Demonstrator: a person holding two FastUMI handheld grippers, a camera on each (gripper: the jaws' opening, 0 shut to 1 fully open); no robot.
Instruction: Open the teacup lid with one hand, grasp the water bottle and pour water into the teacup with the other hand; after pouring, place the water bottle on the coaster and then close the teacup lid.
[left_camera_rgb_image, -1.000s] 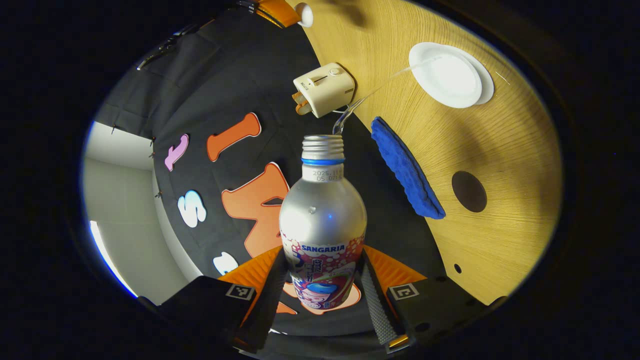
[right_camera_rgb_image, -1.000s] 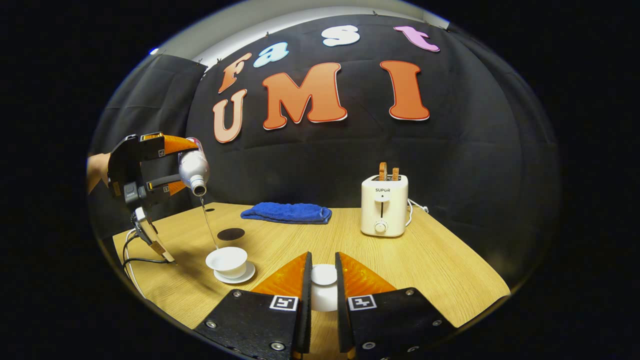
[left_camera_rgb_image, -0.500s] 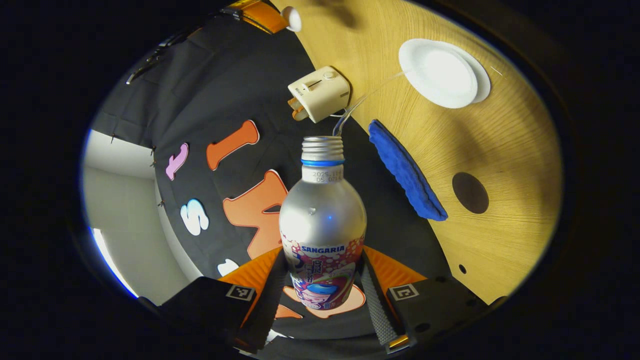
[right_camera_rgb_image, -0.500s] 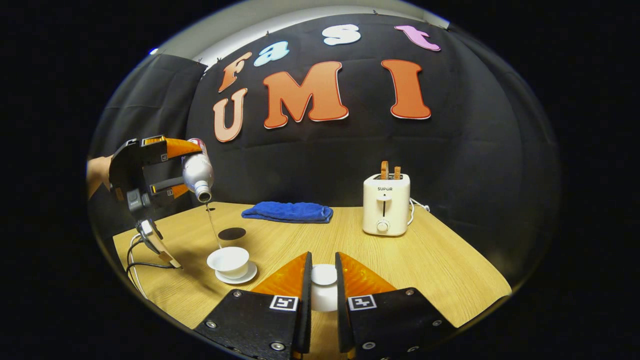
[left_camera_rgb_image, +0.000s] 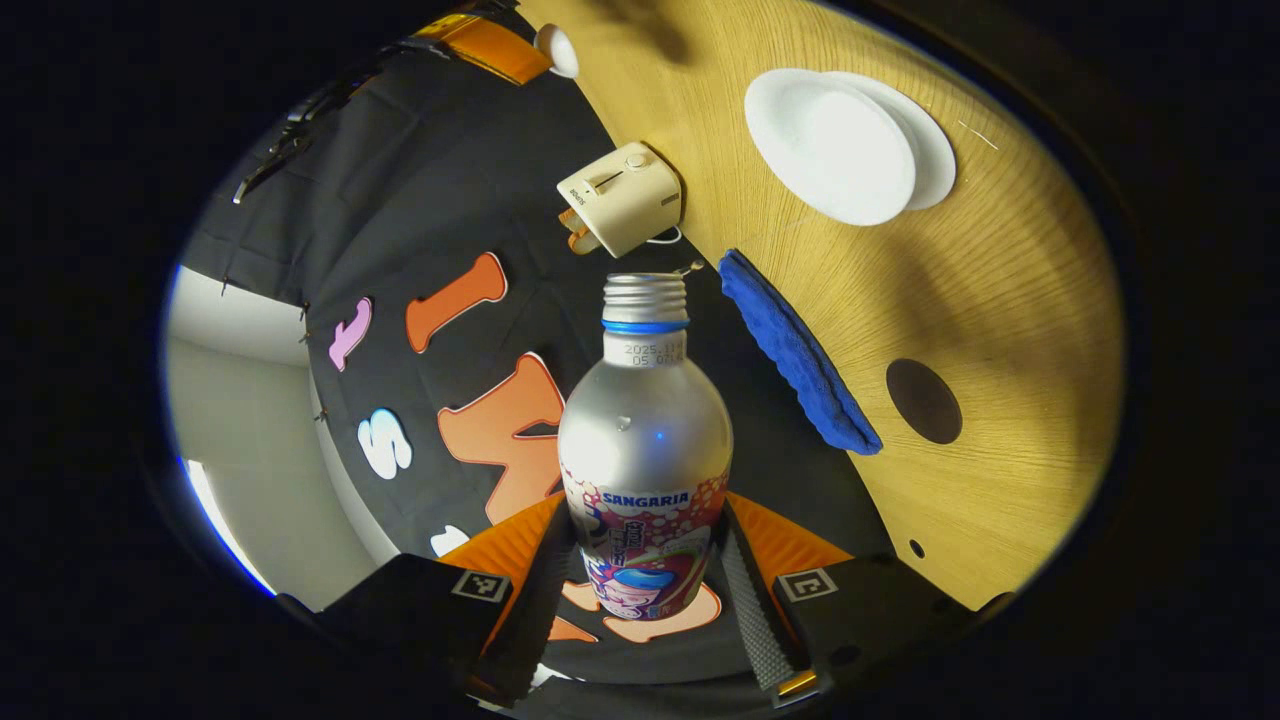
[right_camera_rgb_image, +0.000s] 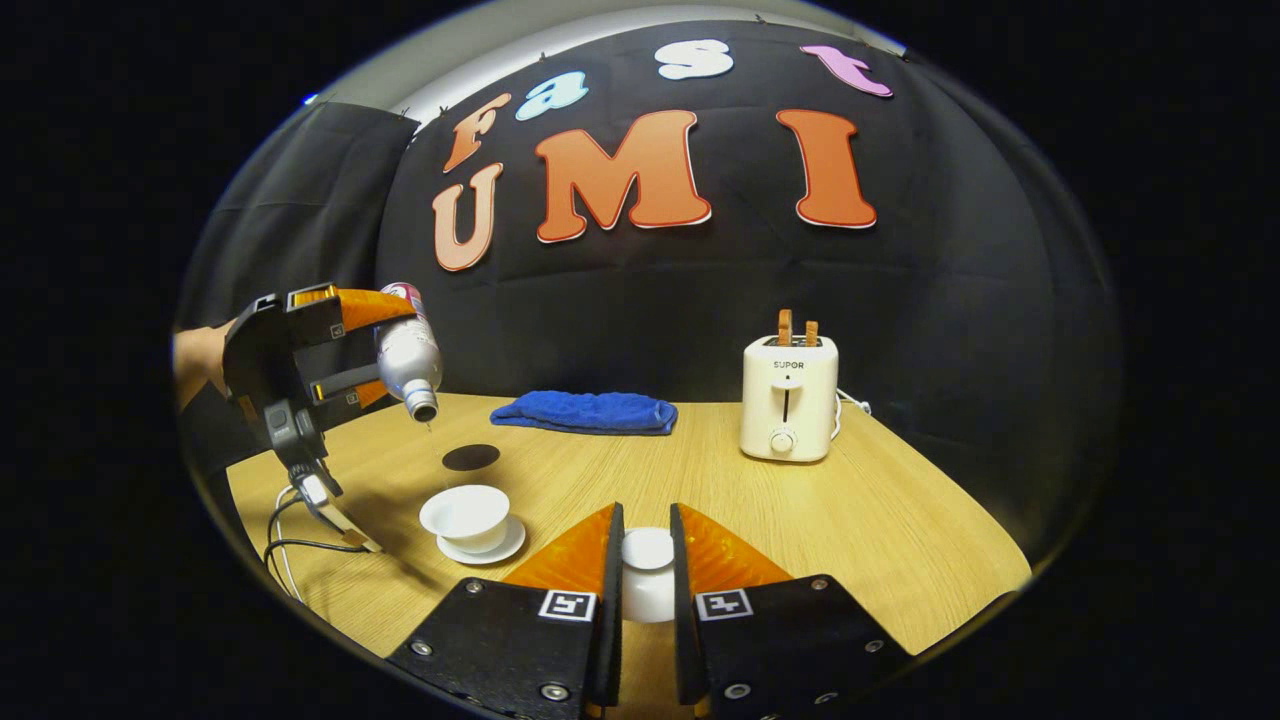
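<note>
Stream stopped, the left tongs (left_camera_rgb_image: 645, 590) clamp the water bottle (left_camera_rgb_image: 645, 440) tipped above the teacup (right_camera_rgb_image: 466, 512) while the right tongs (right_camera_rgb_image: 641, 580) grip its lid (right_camera_rgb_image: 647, 575) clear.

My left fingers (left_camera_rgb_image: 560, 590) clamp the silver water bottle (left_camera_rgb_image: 645, 440), uncapped, tilted mouth-down above the worktop (right_camera_rgb_image: 800, 520). Open white teacup (right_camera_rgb_image: 465, 512) sits on its saucer below. My right fingers (right_camera_rgb_image: 606, 590) pinch the white lid (right_camera_rgb_image: 648, 575). Dark round coaster (right_camera_rgb_image: 471, 457) lies bare
</note>
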